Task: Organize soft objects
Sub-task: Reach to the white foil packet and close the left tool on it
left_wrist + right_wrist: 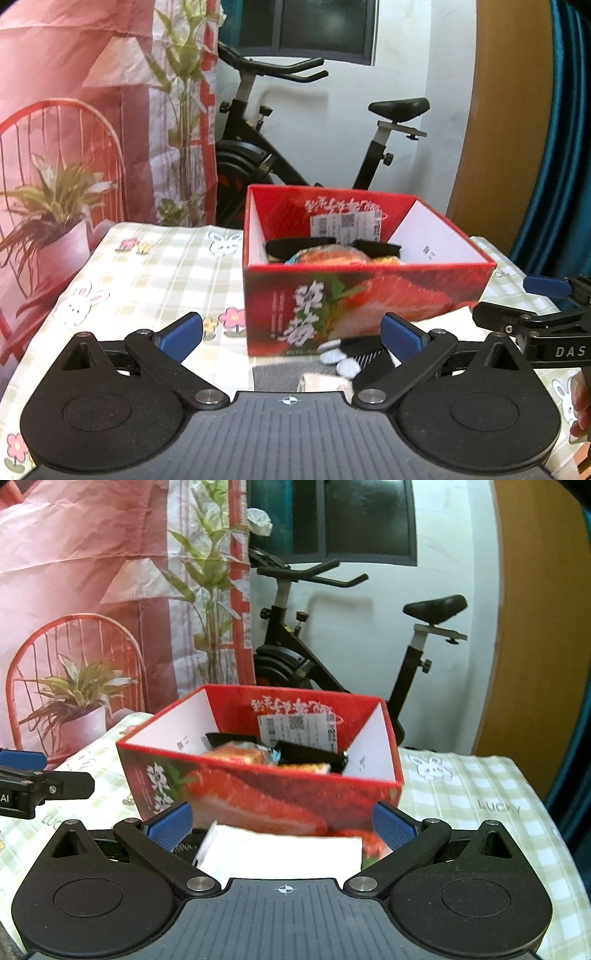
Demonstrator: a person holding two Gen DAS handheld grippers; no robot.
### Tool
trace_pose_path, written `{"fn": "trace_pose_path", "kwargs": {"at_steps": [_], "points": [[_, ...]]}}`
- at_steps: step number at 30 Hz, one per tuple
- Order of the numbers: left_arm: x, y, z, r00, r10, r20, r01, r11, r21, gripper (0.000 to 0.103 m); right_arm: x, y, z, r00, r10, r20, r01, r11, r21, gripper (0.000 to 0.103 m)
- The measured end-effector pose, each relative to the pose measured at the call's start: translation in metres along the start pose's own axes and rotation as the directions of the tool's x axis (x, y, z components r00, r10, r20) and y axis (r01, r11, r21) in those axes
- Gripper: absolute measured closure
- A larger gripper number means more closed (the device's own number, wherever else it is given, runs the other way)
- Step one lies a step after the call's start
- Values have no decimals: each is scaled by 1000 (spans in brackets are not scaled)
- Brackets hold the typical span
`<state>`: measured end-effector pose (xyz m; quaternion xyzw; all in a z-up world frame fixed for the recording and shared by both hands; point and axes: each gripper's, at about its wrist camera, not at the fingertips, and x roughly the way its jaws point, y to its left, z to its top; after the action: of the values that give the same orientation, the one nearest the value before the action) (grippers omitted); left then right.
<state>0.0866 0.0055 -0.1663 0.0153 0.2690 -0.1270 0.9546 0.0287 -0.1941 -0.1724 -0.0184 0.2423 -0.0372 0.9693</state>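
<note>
A red strawberry-printed cardboard box (369, 299) (258, 790) stands open on the checked tablecloth, holding orange snack packets (328, 256) (240, 755) and a black soft item (314, 755). My left gripper (291, 334) is open in front of the box, nothing between its blue pads. Below it lie small grey-white soft pieces (338, 356) and a pale folded item (325, 382) on a dark cloth. My right gripper (280, 823) is open too, hovering over a white folded cloth (280, 853) at the box's front. The right gripper (535, 317) shows at the left view's right edge.
The table, covered by a rabbit-print tablecloth (155, 266) (472, 797), drops off at its left and right edges. Behind it stand a black exercise bike (295, 147) (332, 657), a pink printed backdrop (92, 129) and a wooden door (509, 110). A hand (581, 410) shows at the right.
</note>
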Motion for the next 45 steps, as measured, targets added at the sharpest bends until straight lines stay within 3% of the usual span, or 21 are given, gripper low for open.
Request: {"fn": "trace_pose_path", "kwargs": {"at_steps": [8,16,23,27,30,39,45], "points": [[1,5,-21,1000,5,-16,-6,1000,-26,0,2,-9,-39,997,-51,-50,52,998,30,0],[12,-3,-39,997,-56,-49,56,998,-13,3,11,-19,-58,996,-47,-75,50,998,48,2],[25,-7,-44,991,-108,-79,106,994,-22,18,31,-37,-63,994,0,-112,14,993,119,10],[33,-10,-45,985,-141,-101,138,990,-37,30,37,-37,-68,989,63,-134,-43,989,145,25],[34,-10,-46,981,-161,-105,158,987,-42,37,35,-30,-68,988,80,-131,-62,989,134,25],[34,-7,-51,975,-192,-111,184,980,-80,47,28,-14,-65,984,119,-129,-106,988,109,28],[32,5,-52,976,-185,-110,171,977,-127,49,27,-15,-64,985,124,-123,-111,988,108,31]]}}
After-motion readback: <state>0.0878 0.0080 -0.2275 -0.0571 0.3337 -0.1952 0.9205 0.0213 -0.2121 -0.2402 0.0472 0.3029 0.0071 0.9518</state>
